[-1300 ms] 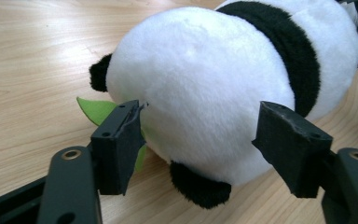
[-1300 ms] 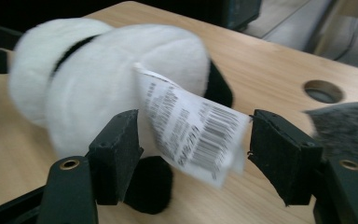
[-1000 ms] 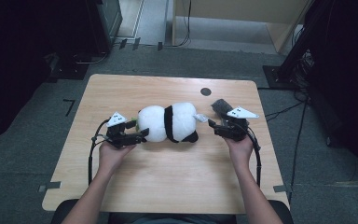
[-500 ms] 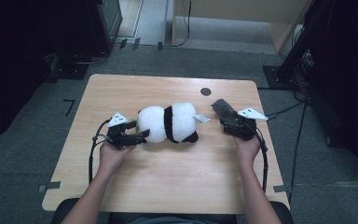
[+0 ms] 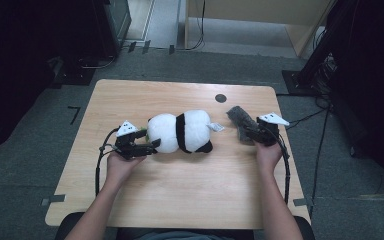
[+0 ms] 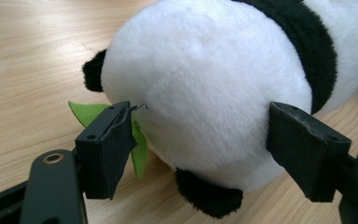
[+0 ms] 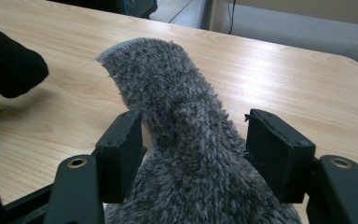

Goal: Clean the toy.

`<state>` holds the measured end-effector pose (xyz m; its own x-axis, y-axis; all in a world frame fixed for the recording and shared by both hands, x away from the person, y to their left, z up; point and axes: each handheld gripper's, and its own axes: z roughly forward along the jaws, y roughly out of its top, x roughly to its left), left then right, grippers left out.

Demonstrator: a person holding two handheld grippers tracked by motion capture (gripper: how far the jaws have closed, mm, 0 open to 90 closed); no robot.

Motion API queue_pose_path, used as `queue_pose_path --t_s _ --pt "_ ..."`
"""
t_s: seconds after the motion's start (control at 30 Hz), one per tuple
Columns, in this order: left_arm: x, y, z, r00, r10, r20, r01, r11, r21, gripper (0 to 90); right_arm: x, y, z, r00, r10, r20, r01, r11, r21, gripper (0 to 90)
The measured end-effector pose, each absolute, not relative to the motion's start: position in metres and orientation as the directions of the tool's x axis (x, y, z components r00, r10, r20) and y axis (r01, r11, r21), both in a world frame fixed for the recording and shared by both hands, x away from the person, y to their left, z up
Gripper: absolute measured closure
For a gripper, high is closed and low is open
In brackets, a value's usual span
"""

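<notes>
Grey sock (image 7: pixel 182 140) near right edge of desk (image 5: pixel 180 200), between half-open jaws of right gripper (image 5: pixel 250 133), just closing, left pad (image 7: pixel 121 149) touching. Risk: fuzzy pile slips. Left gripper (image 6: pixel 200 140), wide open, straddles toy panda (image 5: pixel 182 131) mid-desk, no pinch.

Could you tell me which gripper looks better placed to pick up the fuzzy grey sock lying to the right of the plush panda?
Right. The right gripper already straddles the grey sock, its jaws either side of it and just closing in. The left gripper sits at the far end of the panda, which lies between it and the sock.
</notes>
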<state>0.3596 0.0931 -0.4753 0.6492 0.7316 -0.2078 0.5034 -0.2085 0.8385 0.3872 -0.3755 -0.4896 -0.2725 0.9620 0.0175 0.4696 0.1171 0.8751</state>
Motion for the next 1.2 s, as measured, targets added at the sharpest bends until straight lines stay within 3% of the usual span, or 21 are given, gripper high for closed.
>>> queue_pose_path --t_s 0.3,0.77,0.97,1.2 --pt "0.360 0.093 -0.476 0.650 0.729 -0.213 0.507 -0.207 0.837 23.4 0.397 -0.373 -0.501 -0.251 0.968 0.018 0.487 0.110 0.866 35.6" --pt "0.361 0.092 -0.478 0.661 0.717 -0.222 0.502 -0.203 0.841 23.4 0.404 -0.366 -0.519 -0.189 0.981 0.051 0.527 0.057 0.848 56.3" --pt "0.361 0.092 -0.478 0.662 0.718 -0.218 0.503 -0.209 0.839 23.4 0.411 -0.366 -0.521 -0.181 0.982 0.051 0.601 0.069 0.796 54.7" --pt "0.360 0.092 -0.477 0.661 0.719 -0.216 0.504 -0.212 0.837 23.4 0.411 -0.361 -0.522 -0.201 0.979 -0.021 0.612 0.142 0.778 54.3"
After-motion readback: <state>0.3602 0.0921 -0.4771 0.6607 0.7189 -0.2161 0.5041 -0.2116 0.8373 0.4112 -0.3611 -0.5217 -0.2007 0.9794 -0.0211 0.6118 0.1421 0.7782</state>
